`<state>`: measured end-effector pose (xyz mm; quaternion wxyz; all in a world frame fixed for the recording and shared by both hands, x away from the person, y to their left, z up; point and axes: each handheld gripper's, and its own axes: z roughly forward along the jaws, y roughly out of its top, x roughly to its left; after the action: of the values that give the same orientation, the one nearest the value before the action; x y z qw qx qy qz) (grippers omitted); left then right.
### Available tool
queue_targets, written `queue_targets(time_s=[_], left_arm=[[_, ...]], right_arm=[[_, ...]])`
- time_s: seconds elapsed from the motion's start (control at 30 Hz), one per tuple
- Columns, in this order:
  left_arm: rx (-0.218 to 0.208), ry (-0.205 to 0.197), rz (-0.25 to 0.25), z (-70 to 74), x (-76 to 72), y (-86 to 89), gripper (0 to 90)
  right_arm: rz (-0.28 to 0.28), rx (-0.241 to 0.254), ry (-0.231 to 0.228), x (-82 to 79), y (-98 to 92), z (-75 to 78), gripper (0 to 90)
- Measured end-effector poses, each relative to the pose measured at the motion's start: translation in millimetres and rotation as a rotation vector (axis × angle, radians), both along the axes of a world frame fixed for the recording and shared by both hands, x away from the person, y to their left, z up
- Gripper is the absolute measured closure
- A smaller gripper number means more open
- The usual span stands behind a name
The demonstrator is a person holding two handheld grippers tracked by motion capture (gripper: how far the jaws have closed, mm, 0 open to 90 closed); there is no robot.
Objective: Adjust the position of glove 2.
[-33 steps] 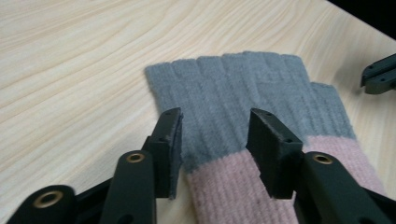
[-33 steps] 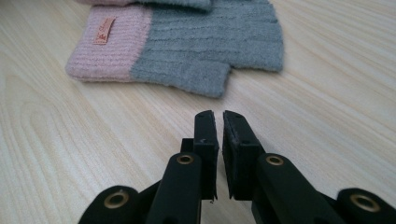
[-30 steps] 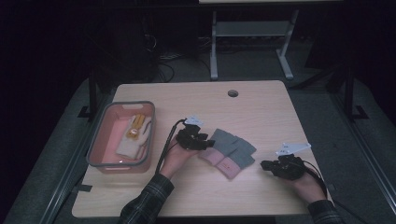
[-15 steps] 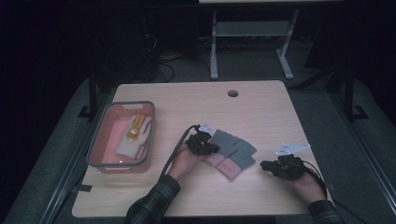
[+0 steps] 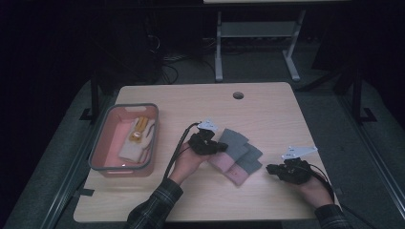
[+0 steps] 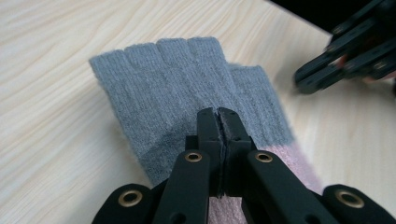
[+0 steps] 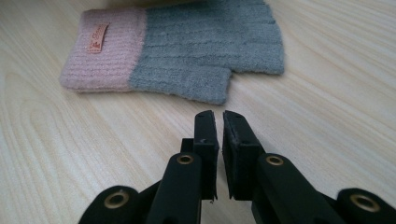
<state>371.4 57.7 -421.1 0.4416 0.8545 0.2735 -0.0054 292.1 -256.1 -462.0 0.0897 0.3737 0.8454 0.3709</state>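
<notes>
Two fingerless knit gloves, grey with pink cuffs, lie overlapping at the table's middle: an upper glove (image 5: 235, 138) and a lower glove (image 5: 247, 163). My left gripper (image 5: 220, 147) is shut on the upper glove. In the left gripper view the jaws (image 6: 218, 115) pinch the grey knit (image 6: 159, 84) near where the pink cuff (image 6: 299, 161) begins. My right gripper (image 5: 273, 169) rests to the right of the gloves, shut with nothing in it. In the right gripper view its tips (image 7: 219, 116) stop short of the lower glove (image 7: 205, 51), whose cuff carries a small orange label (image 7: 96, 38).
A pink tub with a grey rim (image 5: 125, 107) stands at the left, with a pale folded cloth (image 5: 136, 145) and a yellow item (image 5: 139, 128) inside. A round cable hole (image 5: 238, 95) sits near the table's far edge. A metal stand (image 5: 258, 43) is behind the table.
My left gripper has shifted right onto the upper glove and closed on it. The right gripper has stayed where it was.
</notes>
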Motion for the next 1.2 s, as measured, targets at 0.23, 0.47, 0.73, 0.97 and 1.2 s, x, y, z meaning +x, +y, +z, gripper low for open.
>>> queue_targets(time_s=[0.23, 0.47, 0.73, 0.97, 1.2], left_arm=[[0.015, 0.017, -0.026, -1.8, -12.3, -27.6, 88.9], [0.070, 0.024, -0.050, -14.7, -20.9, -49.5, 88.5], [0.136, 0.024, -0.059, -28.8, -22.1, -52.6, 85.0], [0.160, 0.022, -0.068, -27.1, -25.7, -37.8, 86.4], [0.172, 0.030, -0.068, -24.0, -34.5, -18.2, 82.9]], right_arm=[[0.000, -0.001, -0.003, 0.1, -0.3, 0.1, 83.7], [-0.004, -0.003, -0.003, 0.5, -2.4, 0.1, 83.6], [-0.008, 0.000, -0.007, 0.6, -3.0, 0.4, 79.3], [-0.012, -0.001, -0.015, 0.5, -3.0, 0.6, 74.1], [-0.026, -0.007, -0.021, 1.5, -2.3, -0.9, 59.9]])
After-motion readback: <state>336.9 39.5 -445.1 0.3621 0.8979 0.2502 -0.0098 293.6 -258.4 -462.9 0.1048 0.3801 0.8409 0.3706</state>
